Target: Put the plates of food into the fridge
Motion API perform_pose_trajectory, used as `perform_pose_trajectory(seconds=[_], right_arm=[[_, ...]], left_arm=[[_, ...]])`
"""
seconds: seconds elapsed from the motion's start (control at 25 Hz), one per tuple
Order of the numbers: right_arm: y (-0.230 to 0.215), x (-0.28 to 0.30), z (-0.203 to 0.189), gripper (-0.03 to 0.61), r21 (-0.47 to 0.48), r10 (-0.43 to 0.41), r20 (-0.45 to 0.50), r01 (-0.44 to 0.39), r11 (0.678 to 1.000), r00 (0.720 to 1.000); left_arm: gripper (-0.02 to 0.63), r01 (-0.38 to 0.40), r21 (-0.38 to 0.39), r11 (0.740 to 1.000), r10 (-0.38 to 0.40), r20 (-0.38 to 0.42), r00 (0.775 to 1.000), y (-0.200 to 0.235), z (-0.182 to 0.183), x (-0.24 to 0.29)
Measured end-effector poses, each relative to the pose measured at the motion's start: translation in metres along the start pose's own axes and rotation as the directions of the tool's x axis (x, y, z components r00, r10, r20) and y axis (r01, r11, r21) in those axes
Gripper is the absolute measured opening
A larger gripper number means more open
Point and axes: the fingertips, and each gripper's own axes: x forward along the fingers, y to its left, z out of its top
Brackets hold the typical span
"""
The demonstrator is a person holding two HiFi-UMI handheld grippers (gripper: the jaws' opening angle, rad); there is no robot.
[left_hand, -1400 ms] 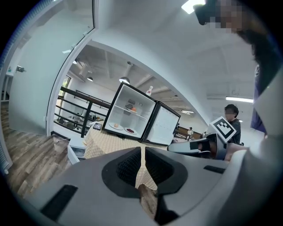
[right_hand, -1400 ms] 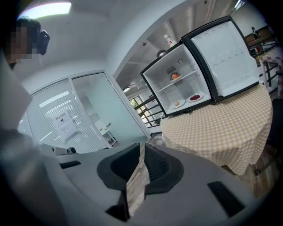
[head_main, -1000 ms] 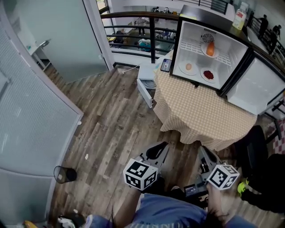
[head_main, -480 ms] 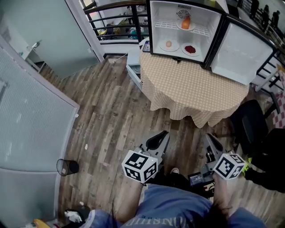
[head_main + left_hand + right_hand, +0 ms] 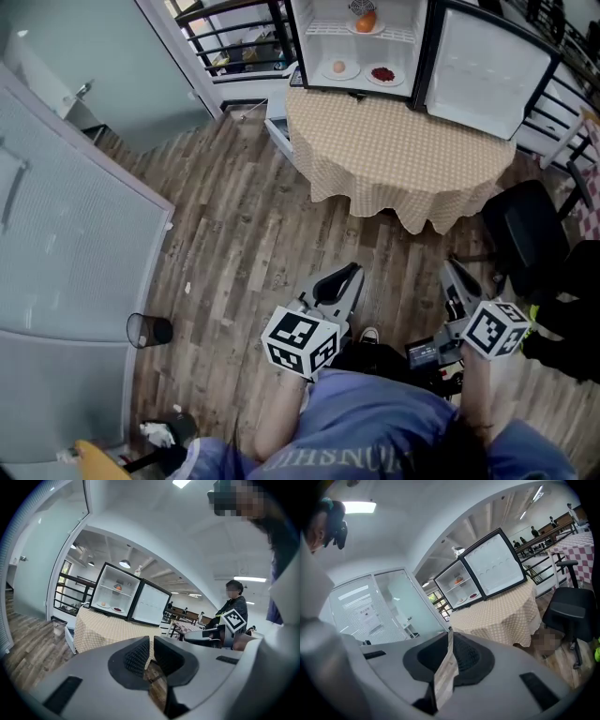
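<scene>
The small fridge (image 5: 361, 42) stands open on the round table with the checked cloth (image 5: 412, 159), its door (image 5: 483, 70) swung right. Inside it, a plate of orange food (image 5: 366, 21) sits on the upper shelf. A plate with a pale round item (image 5: 338, 67) and a plate of red food (image 5: 382, 73) sit below. My left gripper (image 5: 349, 277) and right gripper (image 5: 453, 272) hang over the wooden floor, well short of the table. Both are shut and hold nothing. The fridge (image 5: 117, 597) also shows far off past the left gripper (image 5: 151, 646), and the fridge (image 5: 461, 590) past the right gripper (image 5: 450, 639).
A black office chair (image 5: 530, 234) stands right of the table. A white open drawer unit (image 5: 279, 141) sits at the table's left. A glass partition (image 5: 66, 234) runs along the left, with a small black bin (image 5: 148, 330) beside it. A seated person (image 5: 232, 604) is at the right.
The table and fridge have slid toward the top of the head view and look smaller, so I stand farther from them. Both grippers stay shut and empty in front of me.
</scene>
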Motion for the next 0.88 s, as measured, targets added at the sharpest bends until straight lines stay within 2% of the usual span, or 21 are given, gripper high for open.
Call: perform_pose_trajectory(seconds=[0.32, 0.88], right_arm=[[-0.009, -0.02, 0.004, 0.035, 0.001, 0.026, 0.024, -0.026, 1.0, 0.999], [-0.02, -0.03, 0.013, 0.034, 0.004, 0.044, 0.039, -0.044, 0.999, 0.998]], left_arm=[[0.034, -0.02, 0.039, 0.999, 0.021, -0.005, 1.0, -0.019, -0.002, -0.004], [0.034, 0.003, 0.085, 0.996, -0.002, -0.012, 1.0, -0.038, 0.002, 0.008]])
